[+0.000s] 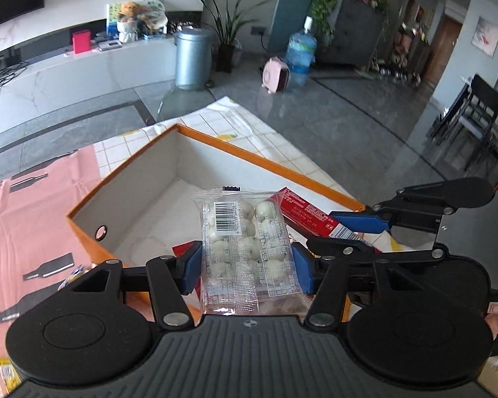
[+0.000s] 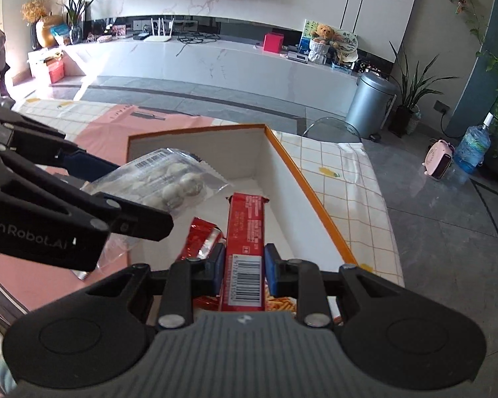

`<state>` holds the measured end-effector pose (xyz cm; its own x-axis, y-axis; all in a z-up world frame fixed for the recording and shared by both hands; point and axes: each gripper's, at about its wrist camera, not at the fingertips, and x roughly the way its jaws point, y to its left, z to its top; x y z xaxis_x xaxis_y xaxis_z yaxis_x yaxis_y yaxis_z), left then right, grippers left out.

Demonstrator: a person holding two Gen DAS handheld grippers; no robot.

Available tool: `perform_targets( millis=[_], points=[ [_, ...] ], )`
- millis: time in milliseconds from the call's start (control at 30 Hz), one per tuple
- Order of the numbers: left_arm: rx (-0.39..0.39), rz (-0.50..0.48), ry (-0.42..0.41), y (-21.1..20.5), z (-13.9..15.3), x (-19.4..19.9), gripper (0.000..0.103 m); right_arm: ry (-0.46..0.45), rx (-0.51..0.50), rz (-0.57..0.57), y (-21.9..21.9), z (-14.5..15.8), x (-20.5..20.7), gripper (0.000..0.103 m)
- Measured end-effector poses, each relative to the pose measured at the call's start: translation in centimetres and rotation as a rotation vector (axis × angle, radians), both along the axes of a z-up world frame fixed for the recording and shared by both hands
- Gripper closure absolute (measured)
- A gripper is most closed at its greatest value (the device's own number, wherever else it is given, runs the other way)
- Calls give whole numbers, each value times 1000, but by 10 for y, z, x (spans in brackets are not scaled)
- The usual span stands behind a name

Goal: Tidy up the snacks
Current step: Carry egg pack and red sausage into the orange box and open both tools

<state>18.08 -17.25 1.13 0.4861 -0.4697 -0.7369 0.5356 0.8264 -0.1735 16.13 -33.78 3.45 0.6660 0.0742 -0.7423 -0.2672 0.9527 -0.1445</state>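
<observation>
My left gripper (image 1: 246,267) is shut on a clear packet of white round sweets (image 1: 245,248), held above the near edge of an orange-rimmed white box (image 1: 123,179). That same packet (image 2: 169,182) and the left gripper (image 2: 116,195) show at the left of the right wrist view. My right gripper (image 2: 244,267) is shut on a long red snack bar (image 2: 245,242), lifted over the box (image 2: 302,185). In the left wrist view the red bar (image 1: 310,215) and the right gripper (image 1: 365,232) sit at the right. A red foil snack (image 2: 202,238) lies inside the box.
The box rests on a table with a pink cloth (image 1: 33,205) and a checked white cloth (image 2: 342,179). A yellow snack packet (image 1: 6,373) lies at the near left. A packet printed with orange sticks (image 2: 280,301) lies under my right gripper. Beyond the table are grey floor and a metal bin (image 1: 192,58).
</observation>
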Motion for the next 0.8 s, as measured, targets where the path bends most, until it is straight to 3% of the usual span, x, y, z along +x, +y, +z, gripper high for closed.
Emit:
perform_targets(
  millis=[333,800],
  points=[
    [133,-74,104,-25,-42,41,39,122,-69,35,-5,-40,51,81],
    [288,-87,157,-38,-74,64,39,246,-142,81,-3,-86,84,81]
  ],
)
